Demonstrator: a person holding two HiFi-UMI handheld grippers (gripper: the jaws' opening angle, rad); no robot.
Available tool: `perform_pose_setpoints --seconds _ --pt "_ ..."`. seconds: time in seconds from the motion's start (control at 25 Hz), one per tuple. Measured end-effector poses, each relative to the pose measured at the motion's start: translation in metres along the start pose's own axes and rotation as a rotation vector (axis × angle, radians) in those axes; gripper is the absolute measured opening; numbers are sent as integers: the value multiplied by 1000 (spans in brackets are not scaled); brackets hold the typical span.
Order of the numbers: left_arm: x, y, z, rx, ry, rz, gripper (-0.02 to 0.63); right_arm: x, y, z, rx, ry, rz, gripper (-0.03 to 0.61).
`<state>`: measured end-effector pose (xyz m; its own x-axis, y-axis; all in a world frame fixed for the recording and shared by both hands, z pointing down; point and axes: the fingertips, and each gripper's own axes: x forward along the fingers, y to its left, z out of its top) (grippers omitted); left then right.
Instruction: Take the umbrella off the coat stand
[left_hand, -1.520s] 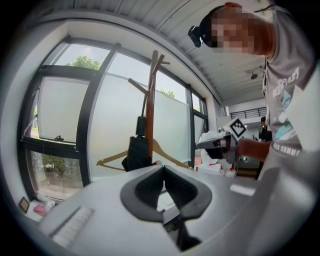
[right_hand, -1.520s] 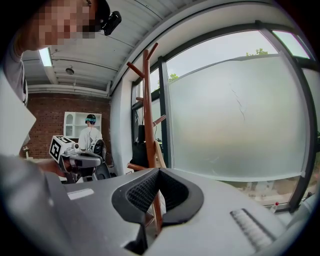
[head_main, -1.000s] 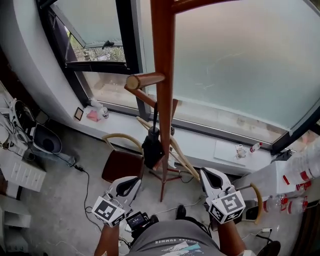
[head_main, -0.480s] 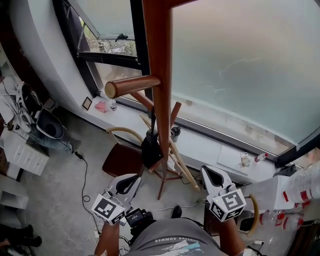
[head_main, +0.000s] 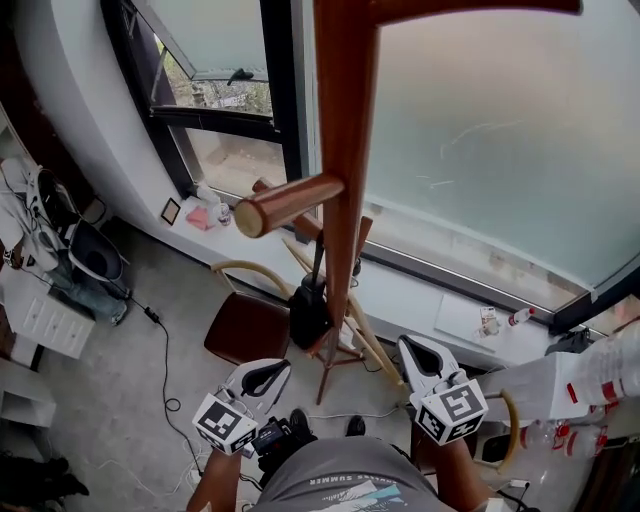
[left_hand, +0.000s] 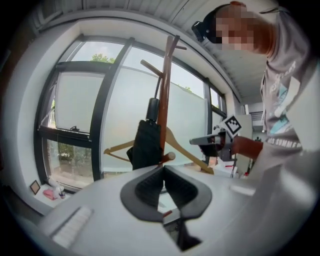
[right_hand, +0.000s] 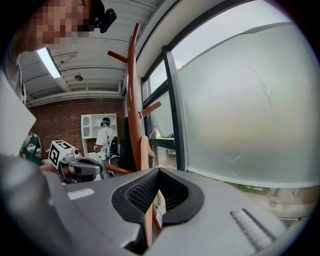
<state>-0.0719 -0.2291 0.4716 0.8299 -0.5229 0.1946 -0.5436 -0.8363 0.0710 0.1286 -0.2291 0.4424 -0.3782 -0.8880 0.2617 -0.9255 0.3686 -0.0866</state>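
Observation:
A black folded umbrella (head_main: 309, 309) hangs low against the brown coat stand (head_main: 345, 150), below a thick peg (head_main: 290, 203). A pale wooden hanger (head_main: 357, 322) hangs on the stand beside it. My left gripper (head_main: 268, 376) is held below and to the left of the umbrella, shut and holding nothing. My right gripper (head_main: 418, 354) is below and to the right of the stand, also shut with nothing in it. In the left gripper view the umbrella (left_hand: 146, 142) hangs straight ahead beyond the closed jaws (left_hand: 164, 169). In the right gripper view the stand (right_hand: 132, 100) rises ahead of the closed jaws (right_hand: 158, 172).
A brown chair (head_main: 244, 326) stands just left of the stand's feet. A white windowsill (head_main: 440, 300) runs behind, below large frosted windows. A white cabinet (head_main: 40, 330) and cables lie at the left, bottles (head_main: 600, 370) at the right. A person (right_hand: 106, 136) stands far back.
Both grippers have sunk a little and drifted right in the head view. The stand's peg now shows further right and lower. Both grippers stay shut.

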Motion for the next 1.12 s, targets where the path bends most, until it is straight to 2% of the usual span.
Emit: perform_pose_setpoints --seconds 0.16,0.28,0.56,1.12 --pt "2 35 21 27 -36 -6 2 15 5 12 -9 -11 -31 2" --pt "13 45 30 36 -52 -29 2 18 3 14 0 -15 -60 2" --pt "33 60 38 62 -52 -71 2 15 -14 4 23 2 -126 2" --pt "69 70 41 81 -25 -104 2 6 -41 -13 59 30 -178 2"
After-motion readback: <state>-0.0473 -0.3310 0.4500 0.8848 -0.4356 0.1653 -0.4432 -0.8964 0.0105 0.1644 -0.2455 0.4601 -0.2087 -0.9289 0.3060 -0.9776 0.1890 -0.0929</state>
